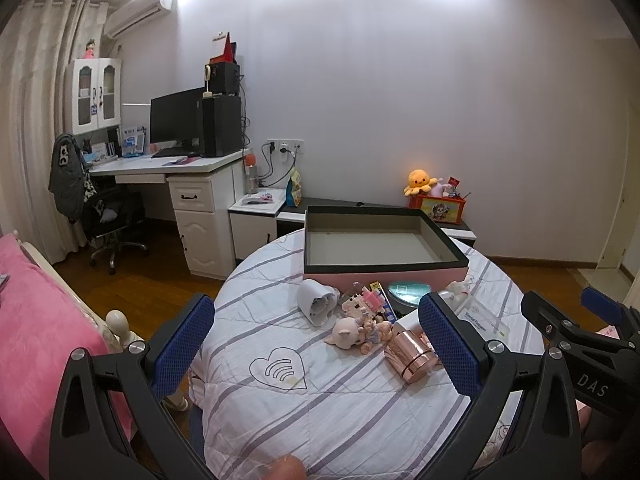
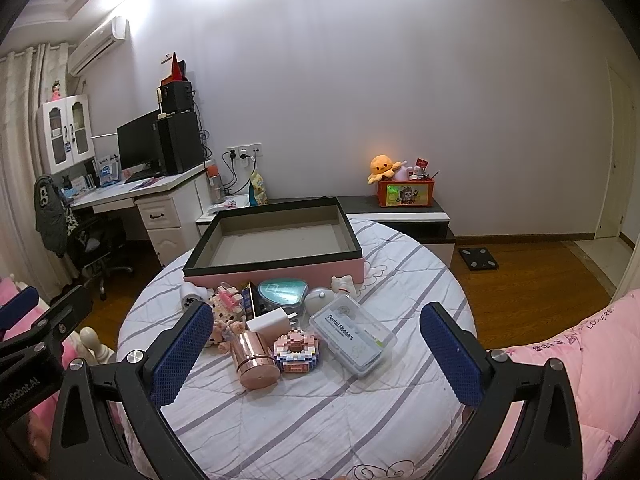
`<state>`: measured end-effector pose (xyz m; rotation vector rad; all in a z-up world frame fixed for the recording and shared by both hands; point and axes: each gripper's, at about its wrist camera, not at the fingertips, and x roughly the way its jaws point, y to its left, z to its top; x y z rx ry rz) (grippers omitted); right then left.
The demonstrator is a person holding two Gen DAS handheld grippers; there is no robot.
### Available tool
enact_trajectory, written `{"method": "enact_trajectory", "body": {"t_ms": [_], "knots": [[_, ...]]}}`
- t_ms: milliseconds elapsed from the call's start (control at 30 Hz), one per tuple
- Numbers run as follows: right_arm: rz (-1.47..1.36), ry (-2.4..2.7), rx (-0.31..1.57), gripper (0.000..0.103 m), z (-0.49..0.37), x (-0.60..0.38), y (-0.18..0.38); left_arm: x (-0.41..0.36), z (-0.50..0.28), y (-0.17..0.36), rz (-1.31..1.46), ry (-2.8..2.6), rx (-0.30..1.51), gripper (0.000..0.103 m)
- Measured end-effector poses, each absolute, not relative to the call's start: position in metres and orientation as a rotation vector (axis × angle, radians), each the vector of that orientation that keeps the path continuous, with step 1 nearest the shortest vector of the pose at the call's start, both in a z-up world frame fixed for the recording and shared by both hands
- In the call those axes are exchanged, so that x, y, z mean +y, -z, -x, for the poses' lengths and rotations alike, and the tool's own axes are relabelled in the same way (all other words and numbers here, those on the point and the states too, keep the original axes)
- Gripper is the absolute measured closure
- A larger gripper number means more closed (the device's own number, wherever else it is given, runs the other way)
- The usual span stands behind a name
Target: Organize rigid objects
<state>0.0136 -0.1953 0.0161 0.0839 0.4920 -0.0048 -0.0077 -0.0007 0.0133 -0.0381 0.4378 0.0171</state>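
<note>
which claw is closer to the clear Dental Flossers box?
Right. The right claw faces the clear plastic Dental Flossers box, which lies between its fingers' line of sight. The left claw sits further left, box beyond its right finger.

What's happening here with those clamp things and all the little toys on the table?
A person holds a two-finger gripper in each hand, tidying small items. The left gripper and right gripper both hover open and empty over the round table. The rose-gold canister, dental flossers case and block toys sit loose before the pink box, which holds nothing yet.
</note>
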Motion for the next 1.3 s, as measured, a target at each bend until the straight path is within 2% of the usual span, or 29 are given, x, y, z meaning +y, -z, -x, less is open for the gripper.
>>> {"method": "enact_trajectory", "body": {"t_ms": [1300], "knots": [[-0.08,0.0,0.491,0.0,-0.0126,-0.193,-0.0183,-0.0035,0.0049,-0.0082,0.047,0.018,0.449,0.0]]}}
